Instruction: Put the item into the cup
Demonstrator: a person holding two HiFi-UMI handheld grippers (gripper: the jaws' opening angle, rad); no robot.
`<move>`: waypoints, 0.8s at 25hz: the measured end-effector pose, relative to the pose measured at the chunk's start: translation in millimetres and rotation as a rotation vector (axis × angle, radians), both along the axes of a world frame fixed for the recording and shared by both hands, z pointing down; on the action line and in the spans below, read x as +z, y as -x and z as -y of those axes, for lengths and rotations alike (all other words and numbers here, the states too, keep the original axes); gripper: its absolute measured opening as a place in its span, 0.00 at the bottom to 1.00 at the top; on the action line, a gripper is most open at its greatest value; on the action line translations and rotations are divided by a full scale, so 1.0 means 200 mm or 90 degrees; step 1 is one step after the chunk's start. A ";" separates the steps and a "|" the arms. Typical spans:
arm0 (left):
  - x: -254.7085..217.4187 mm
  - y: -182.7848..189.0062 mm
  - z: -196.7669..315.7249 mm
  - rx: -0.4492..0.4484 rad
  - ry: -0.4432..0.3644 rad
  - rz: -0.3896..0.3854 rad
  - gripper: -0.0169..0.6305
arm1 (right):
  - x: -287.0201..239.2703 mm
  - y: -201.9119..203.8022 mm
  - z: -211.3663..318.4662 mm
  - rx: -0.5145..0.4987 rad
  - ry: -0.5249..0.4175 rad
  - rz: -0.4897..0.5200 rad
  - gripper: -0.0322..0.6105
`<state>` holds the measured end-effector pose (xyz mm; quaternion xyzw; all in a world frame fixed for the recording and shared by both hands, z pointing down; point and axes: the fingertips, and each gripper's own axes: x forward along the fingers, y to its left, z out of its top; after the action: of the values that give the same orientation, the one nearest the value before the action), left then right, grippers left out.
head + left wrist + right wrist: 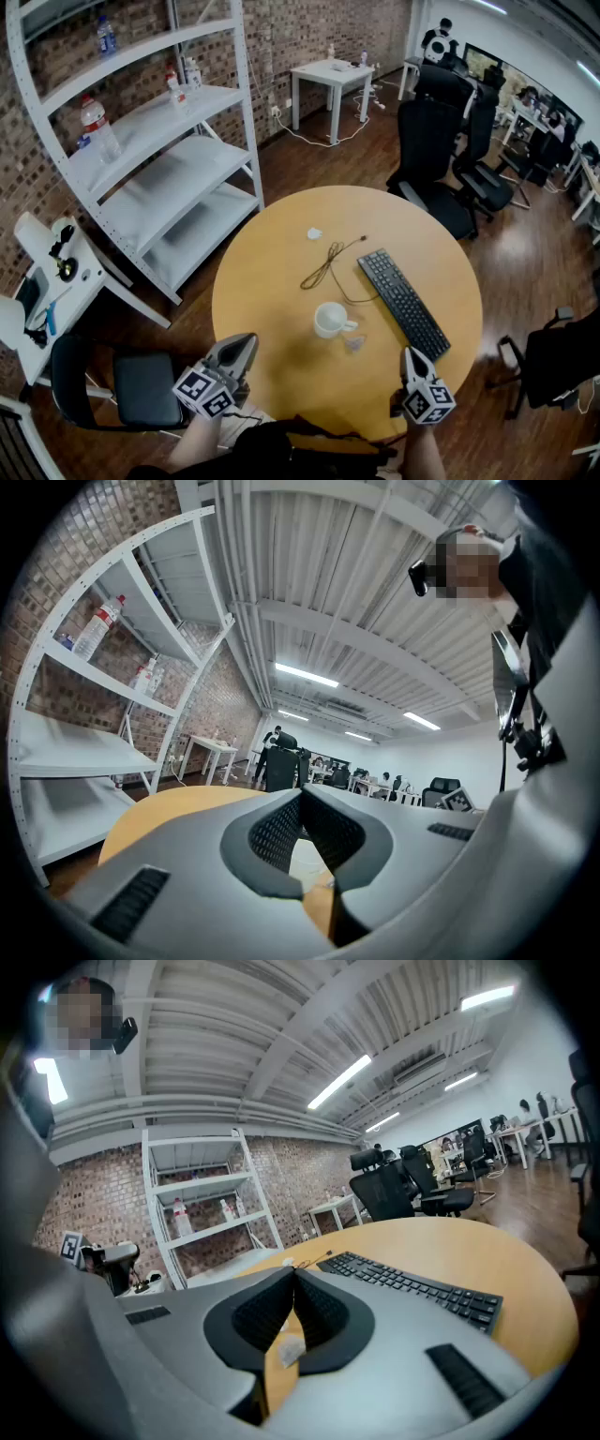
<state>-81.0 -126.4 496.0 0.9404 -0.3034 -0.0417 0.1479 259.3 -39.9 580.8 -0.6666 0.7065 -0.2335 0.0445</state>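
A white cup (330, 319) with its handle to the right stands upright near the middle of the round wooden table (272, 281). Just right of it lies a small pale translucent item (354, 343) on the tabletop. It also shows as a pale scrap (290, 1347) through the gap under the right jaws. My left gripper (246, 341) hovers at the table's near left edge, tips together, nothing held (300, 794). My right gripper (410, 355) is at the near right edge, shut and empty (293, 1271). Both are a short way from the cup.
A black keyboard (403, 302) lies diagonally right of the cup, with a thin black cable (328, 267) behind it and a small white scrap (314, 233) farther back. White shelving (159, 141) stands to the left. Office chairs (436, 150) stand behind and a dark chair (122, 384) at the near left.
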 end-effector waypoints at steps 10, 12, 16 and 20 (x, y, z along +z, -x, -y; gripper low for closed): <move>0.04 0.05 0.05 -0.033 0.017 0.019 0.02 | 0.47 0.29 0.30 -0.199 0.190 -0.137 0.48; 0.05 0.06 0.04 -0.038 0.023 0.027 0.02 | 0.55 0.31 0.35 -0.220 0.214 -0.156 0.48; 0.07 0.09 0.02 -0.050 0.030 0.049 0.02 | 0.66 0.35 0.43 -0.264 0.248 -0.228 0.48; 0.10 0.11 0.00 -0.056 0.033 0.074 0.02 | 0.79 0.37 0.45 -0.290 0.291 -0.252 0.48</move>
<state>-103.0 -125.7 516.5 0.9229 -0.3532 0.0143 0.1526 184.4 -129.1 737.8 -0.5171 0.7612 -0.2556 -0.2963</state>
